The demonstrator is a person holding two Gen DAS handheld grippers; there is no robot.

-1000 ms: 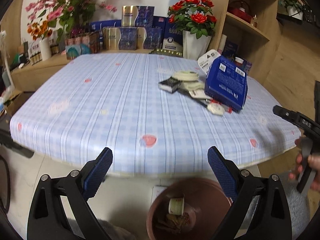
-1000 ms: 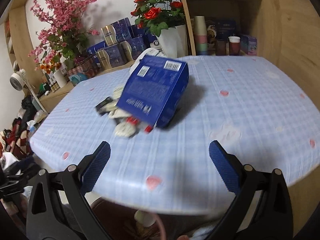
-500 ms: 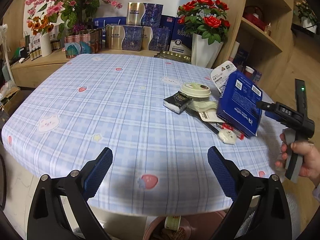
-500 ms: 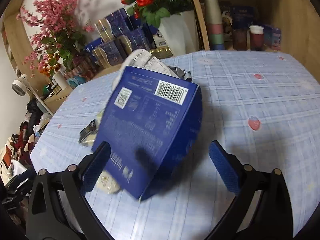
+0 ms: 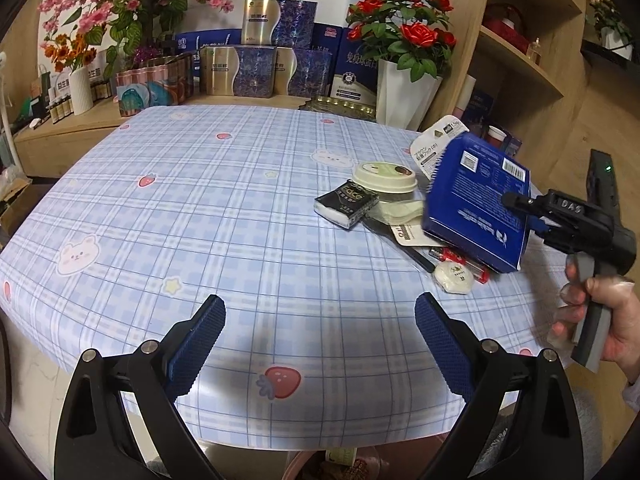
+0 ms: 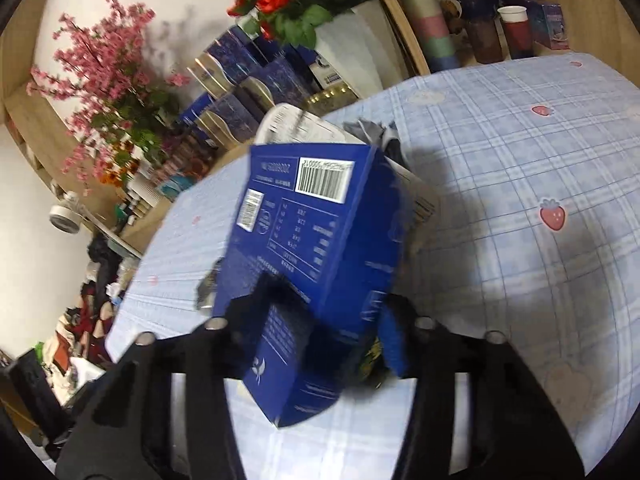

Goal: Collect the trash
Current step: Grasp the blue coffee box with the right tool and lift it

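Note:
A blue carton (image 5: pixel 476 208) (image 6: pixel 312 248) stands tilted among trash at the right of the checked table (image 5: pixel 200 220). My right gripper (image 5: pixel 520 212) (image 6: pixel 328 312) is closing on the carton's near end, one finger on its broad face and the other pad on its side. Beside it lie a cup lid (image 5: pixel 384 176), a black tissue pack (image 5: pixel 346 202), a small white round packet (image 5: pixel 454 276) and a red lighter (image 5: pixel 460 260). My left gripper (image 5: pixel 318 308) hangs open and holds nothing over the table's near edge.
A brown bin (image 5: pixel 332 464) with litter sits on the floor under the near table edge. Gift boxes (image 5: pixel 256 68), a rose pot (image 5: pixel 404 80) and pink flowers (image 5: pixel 132 8) line the back. Wooden shelves (image 5: pixel 520 48) stand to the right. A hand (image 5: pixel 600 320) holds the right gripper.
My right gripper came in to the blue carton, rolled, and its jaws narrowed from wide open onto it; the carton now stands more tilted. The left view moved in over the table.

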